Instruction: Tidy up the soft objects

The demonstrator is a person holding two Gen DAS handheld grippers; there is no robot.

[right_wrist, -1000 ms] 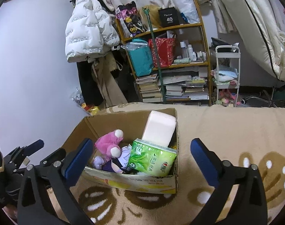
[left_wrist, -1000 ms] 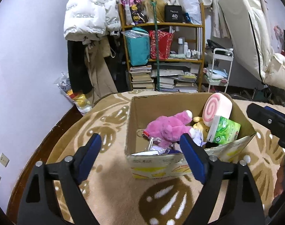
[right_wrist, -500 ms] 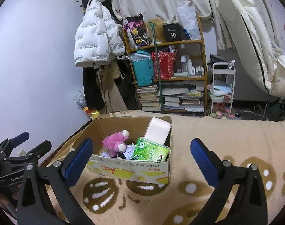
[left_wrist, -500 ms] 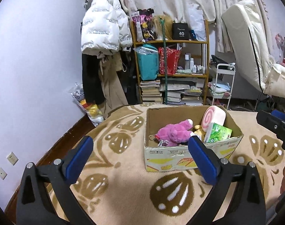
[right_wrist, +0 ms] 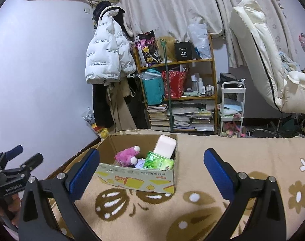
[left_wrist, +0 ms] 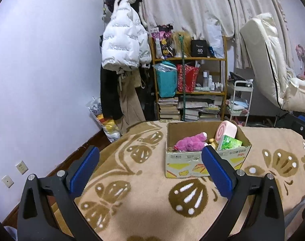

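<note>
A cardboard box (left_wrist: pixel 184 160) stands on the tan patterned blanket (left_wrist: pixel 136 184). It holds a pink plush toy (left_wrist: pixel 190 143), a pink swirl-roll cushion (left_wrist: pixel 225 132), a green tissue pack (left_wrist: pixel 229 143) and a small yellow toy. The box also shows in the right wrist view (right_wrist: pixel 138 177) with the plush (right_wrist: pixel 127 156), tissue pack (right_wrist: pixel 158 163) and cushion (right_wrist: pixel 164 146). My left gripper (left_wrist: pixel 150 167) is open and empty, held back from the box. My right gripper (right_wrist: pixel 151 170) is open and empty, also back from the box.
A wooden shelf (left_wrist: pixel 189 88) with bags and stacked books stands behind the bed. A white puffer jacket (left_wrist: pixel 124 44) hangs left of it. A white cart (right_wrist: pixel 231 108) and a folded mattress (right_wrist: pixel 258 64) are at right. The left gripper shows at the left edge of the right wrist view (right_wrist: pixel 9 166).
Both grippers have pulled back and up from the box, which now looks smaller and farther away. The box contents have not moved.
</note>
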